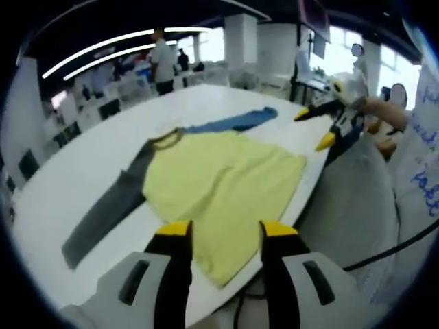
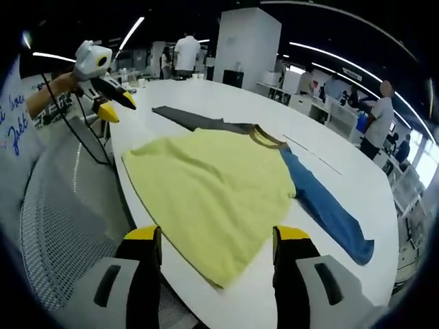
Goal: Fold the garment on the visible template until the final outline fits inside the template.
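A long-sleeved shirt lies spread flat on the white table (image 1: 75,178), with a yellow body (image 1: 219,178), a grey sleeve (image 1: 110,209) and a blue sleeve (image 1: 236,122). My left gripper (image 1: 226,229) hovers open just off the shirt's near hem corner, nothing between its jaws. My right gripper (image 1: 314,129) comes in from the right, open, beside the table edge. In the right gripper view the yellow body (image 2: 212,185) lies ahead, the blue sleeve (image 2: 329,212) to the right and the grey sleeve (image 2: 188,118) behind. There my right gripper (image 2: 217,234) stands open over the hem, and the left gripper (image 2: 115,106) is at the upper left.
A grey mesh chair (image 1: 346,205) stands against the table's near edge, also seen as mesh chair (image 2: 62,205). A thin line (image 2: 312,156) runs on the table beyond the collar. People (image 2: 185,55) and desks stand far behind. A black cable (image 1: 405,243) hangs nearby.
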A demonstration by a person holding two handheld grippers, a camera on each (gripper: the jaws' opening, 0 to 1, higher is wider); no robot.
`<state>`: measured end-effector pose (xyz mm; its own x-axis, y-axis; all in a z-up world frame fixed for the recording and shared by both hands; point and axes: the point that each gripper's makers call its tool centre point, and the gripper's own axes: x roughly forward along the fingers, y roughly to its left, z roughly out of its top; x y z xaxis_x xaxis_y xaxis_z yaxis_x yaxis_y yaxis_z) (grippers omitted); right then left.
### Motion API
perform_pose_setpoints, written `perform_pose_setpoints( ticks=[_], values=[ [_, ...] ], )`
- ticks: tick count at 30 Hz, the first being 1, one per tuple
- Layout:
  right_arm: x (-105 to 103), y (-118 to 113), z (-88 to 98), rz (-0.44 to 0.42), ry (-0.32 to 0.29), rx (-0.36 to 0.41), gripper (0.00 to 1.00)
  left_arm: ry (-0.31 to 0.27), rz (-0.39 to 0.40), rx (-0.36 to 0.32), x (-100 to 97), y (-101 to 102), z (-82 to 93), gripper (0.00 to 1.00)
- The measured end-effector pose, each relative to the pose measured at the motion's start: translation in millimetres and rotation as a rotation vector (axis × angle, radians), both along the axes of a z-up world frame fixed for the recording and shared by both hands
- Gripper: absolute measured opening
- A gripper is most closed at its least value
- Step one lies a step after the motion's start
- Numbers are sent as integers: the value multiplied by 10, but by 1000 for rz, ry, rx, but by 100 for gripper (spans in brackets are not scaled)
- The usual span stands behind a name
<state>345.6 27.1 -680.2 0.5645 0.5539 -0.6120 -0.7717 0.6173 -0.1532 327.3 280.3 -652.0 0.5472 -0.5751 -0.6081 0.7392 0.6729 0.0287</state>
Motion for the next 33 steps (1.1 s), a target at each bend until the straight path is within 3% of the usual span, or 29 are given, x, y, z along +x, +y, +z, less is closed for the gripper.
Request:
perform_pose_setpoints(
  ticks=[22, 33],
  values=[
    [-108, 52, 85, 44, -5, 4, 77, -4, -34, -3, -94, -28, 89, 47],
    [-179, 99, 117, 60, 13, 19, 90, -7, -61, 7, -143, -47, 102, 59]
  ],
)
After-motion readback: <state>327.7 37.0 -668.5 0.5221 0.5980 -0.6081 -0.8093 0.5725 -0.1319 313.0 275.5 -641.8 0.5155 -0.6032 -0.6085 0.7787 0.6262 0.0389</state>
